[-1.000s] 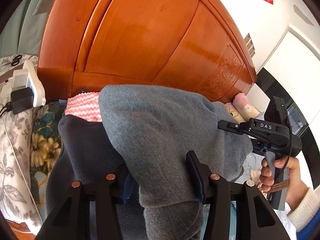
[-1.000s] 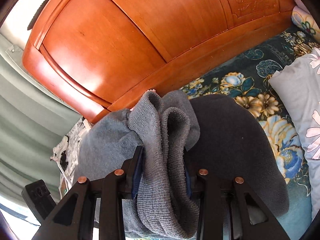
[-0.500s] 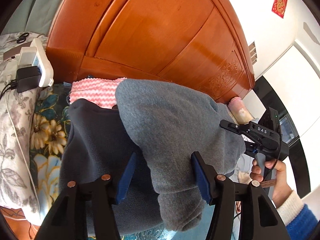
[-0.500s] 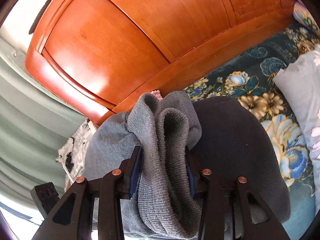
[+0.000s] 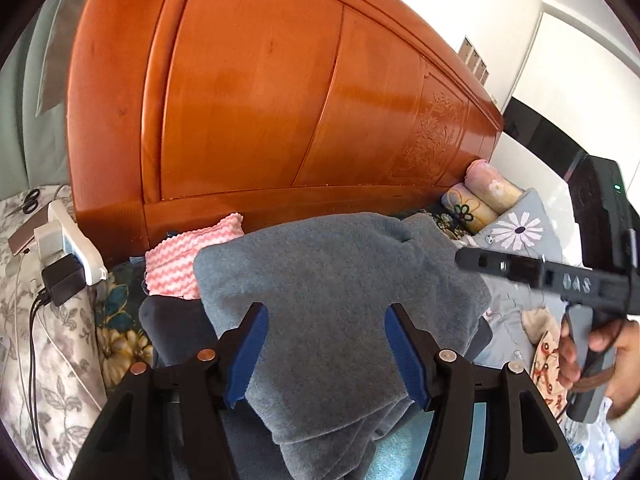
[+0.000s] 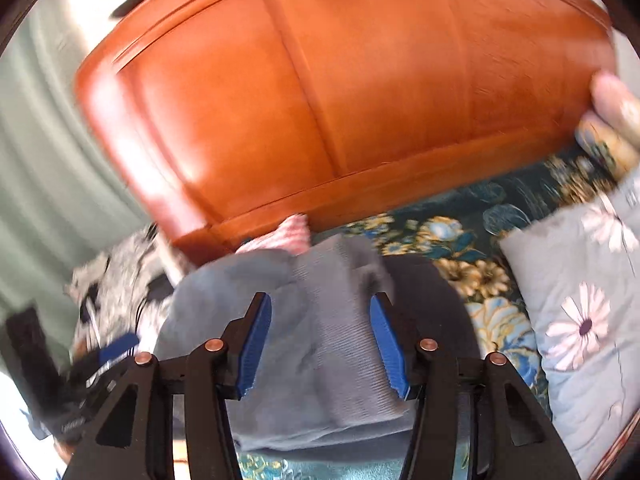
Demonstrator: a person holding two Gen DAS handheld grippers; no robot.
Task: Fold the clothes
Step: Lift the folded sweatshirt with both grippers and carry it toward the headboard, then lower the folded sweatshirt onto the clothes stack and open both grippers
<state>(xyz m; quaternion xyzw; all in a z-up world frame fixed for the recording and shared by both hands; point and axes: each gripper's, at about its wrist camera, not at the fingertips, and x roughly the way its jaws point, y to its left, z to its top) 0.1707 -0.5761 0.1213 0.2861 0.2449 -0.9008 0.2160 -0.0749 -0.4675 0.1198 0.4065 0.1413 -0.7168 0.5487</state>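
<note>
Both grippers have released the grey garment (image 5: 340,280).

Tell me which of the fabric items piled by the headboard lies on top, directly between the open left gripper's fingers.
The light grey sweater. It drapes over the darker charcoal garment, while the pink zigzag cloth sits behind both against the headboard.
</note>
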